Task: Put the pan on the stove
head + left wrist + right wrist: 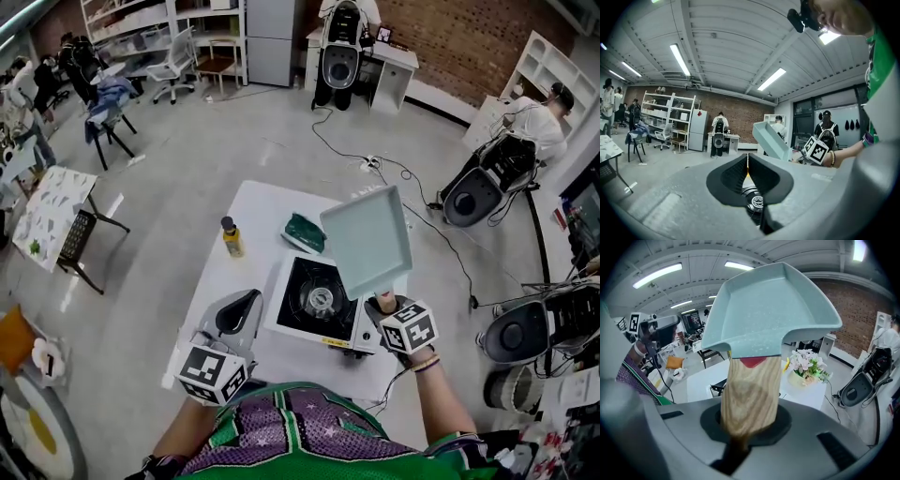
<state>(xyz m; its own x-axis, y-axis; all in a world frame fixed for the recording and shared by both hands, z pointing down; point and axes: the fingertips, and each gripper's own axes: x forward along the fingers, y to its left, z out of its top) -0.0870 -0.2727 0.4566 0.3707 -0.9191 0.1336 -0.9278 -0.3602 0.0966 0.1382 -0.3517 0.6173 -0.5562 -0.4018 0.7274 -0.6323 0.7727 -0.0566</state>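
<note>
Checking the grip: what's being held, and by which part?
The right gripper grips the pale green pan by its wooden handle; the left gripper is shut and empty.

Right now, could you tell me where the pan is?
In the head view, the pan is held by the right gripper, tilted above the right edge of the stove.

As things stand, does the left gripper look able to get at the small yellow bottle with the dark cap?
Probably yes. The left gripper hovers over the white table, with only bare tabletop between it and the yellow bottle. Its jaws are together, so they must open first.
</note>
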